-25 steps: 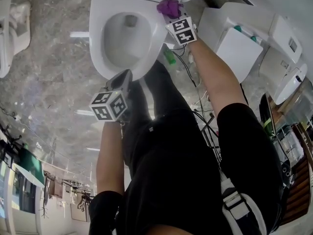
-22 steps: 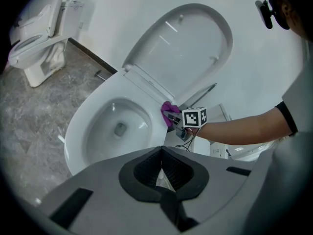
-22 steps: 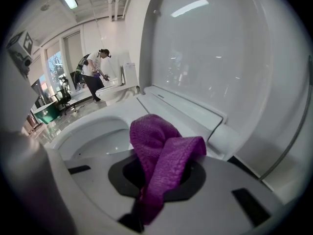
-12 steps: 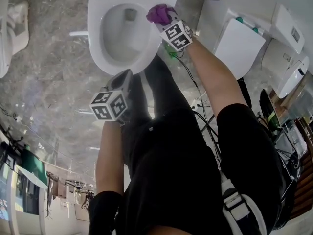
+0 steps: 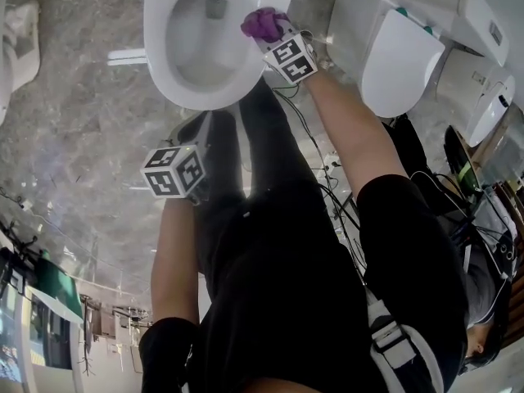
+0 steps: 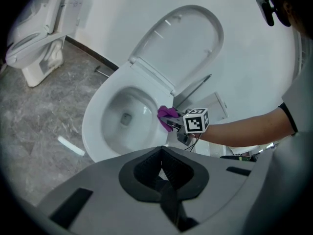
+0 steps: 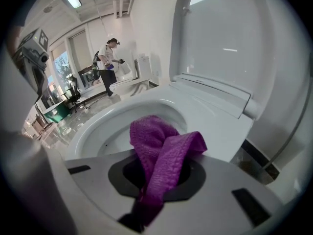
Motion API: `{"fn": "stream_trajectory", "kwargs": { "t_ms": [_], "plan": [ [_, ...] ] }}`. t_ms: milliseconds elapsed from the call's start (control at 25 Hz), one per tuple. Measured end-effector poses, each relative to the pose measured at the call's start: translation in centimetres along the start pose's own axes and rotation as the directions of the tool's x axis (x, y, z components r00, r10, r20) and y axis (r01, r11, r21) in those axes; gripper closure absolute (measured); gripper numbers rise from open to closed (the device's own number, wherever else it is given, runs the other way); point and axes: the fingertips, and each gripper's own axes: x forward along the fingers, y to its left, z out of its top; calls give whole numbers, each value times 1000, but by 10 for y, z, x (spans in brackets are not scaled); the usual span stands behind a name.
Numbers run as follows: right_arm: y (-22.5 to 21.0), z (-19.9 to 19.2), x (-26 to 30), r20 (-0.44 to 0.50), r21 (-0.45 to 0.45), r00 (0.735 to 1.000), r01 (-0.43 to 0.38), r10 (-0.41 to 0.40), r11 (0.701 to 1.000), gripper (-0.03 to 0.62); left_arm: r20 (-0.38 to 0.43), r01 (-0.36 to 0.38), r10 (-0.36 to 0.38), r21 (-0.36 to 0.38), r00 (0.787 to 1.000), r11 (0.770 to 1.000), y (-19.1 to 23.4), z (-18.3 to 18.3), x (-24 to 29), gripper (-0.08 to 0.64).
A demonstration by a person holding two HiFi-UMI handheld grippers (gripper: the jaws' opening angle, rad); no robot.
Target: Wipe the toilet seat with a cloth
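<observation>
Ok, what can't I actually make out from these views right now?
1. Whether the purple cloth presses on the toilet seat: in the right gripper view the cloth and the right gripper cover the spot; in the head view it is too small.
2. That gripper's tips: wrapped in cloth in its own view.
3. The seat's hinge end and raised lid: cut off by the head view's top edge.

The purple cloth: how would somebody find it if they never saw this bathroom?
Start at the open white toilet with its lid up, right in front of the person. At the right side of its rim in the head view is the right gripper, shut on the cloth. It is a crumpled, knitted bundle, the only purple thing against all that white porcelain.
</observation>
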Motion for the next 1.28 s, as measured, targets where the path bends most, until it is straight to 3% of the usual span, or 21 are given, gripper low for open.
{"fn": "stream_trajectory", "kwargs": {
  "t_ms": [320,600,1000,1280],
  "plan": [
    [40,-15,-8,-1,163,996,90,-91,982,537,9,-11,12,-6,1000,1000,34,-19,-31,551],
    [90,-28,-14,1,301,989,138,-145,944,537,3,-1,1,0,1000,1000,62,-33,-55,551],
    [182,-38,-6,-17,407,995,96,-98,908,537,7,-3,3,-14,1000,1000,98,-57,-89,551],
    [221,-26,12,4,516,998,54,-66,855,537,32,-5,7,-54,999,999,113,-65,-100,551]
  ]
}}
